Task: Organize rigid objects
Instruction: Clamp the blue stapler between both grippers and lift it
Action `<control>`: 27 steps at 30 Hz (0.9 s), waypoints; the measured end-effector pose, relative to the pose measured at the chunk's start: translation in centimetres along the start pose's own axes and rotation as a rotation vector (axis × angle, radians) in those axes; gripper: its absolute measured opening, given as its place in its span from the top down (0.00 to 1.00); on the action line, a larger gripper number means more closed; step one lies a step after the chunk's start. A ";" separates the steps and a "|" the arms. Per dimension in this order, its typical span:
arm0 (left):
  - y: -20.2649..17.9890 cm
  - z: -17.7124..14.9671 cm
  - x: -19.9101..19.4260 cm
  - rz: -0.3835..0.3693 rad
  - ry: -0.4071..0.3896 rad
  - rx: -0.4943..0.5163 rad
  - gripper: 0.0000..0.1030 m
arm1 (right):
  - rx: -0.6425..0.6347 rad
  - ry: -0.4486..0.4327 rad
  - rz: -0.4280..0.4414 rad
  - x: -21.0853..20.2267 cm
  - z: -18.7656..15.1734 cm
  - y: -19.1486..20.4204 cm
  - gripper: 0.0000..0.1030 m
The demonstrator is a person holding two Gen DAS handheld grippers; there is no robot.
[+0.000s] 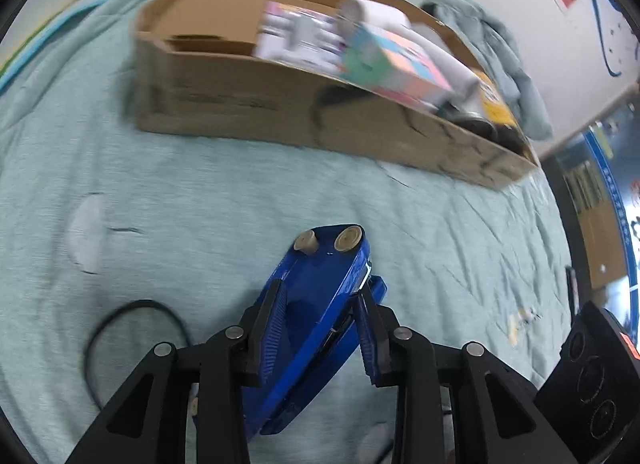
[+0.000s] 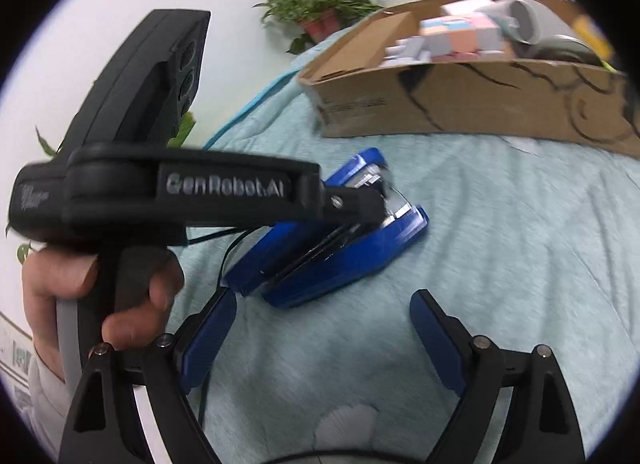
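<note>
Jaws of the left gripper (image 1: pixel 320 328) are clamped on a blue stapler (image 1: pixel 316 304), held over the pale green bedspread (image 1: pixel 200 200) — the right gripper (image 2: pixel 324 328) has its jaws wide apart, gripping nothing. Beyond the stapler sits a cardboard box (image 2: pixel 460 104) filled with colourful packages — somewhat blurred.

A bed covered by a pale teal quilt (image 1: pixel 200 192) carries everything. At twelve o'clock a cardboard box (image 1: pixel 280 120) sits directly on it. A black cable (image 1: pixel 96 340) loops at eight o'clock, and a crumpled teal cloth (image 1: pixel 496 44) lies at two.
</note>
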State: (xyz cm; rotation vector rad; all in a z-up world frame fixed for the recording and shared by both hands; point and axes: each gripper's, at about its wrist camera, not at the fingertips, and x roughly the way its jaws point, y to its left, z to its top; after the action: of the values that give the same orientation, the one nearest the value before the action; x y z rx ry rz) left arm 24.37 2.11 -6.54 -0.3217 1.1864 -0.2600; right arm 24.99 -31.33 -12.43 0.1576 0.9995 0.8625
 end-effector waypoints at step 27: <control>-1.8 -3.9 0.9 -0.282 0.168 -0.035 0.44 | 0.154 0.032 0.041 -2.8 -2.2 -2.5 0.13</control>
State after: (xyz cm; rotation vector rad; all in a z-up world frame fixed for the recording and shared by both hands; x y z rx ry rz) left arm 21.01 -0.33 -7.91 -0.5068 1.3112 -0.5204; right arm 24.01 -35.48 -13.00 0.2973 1.0958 0.8277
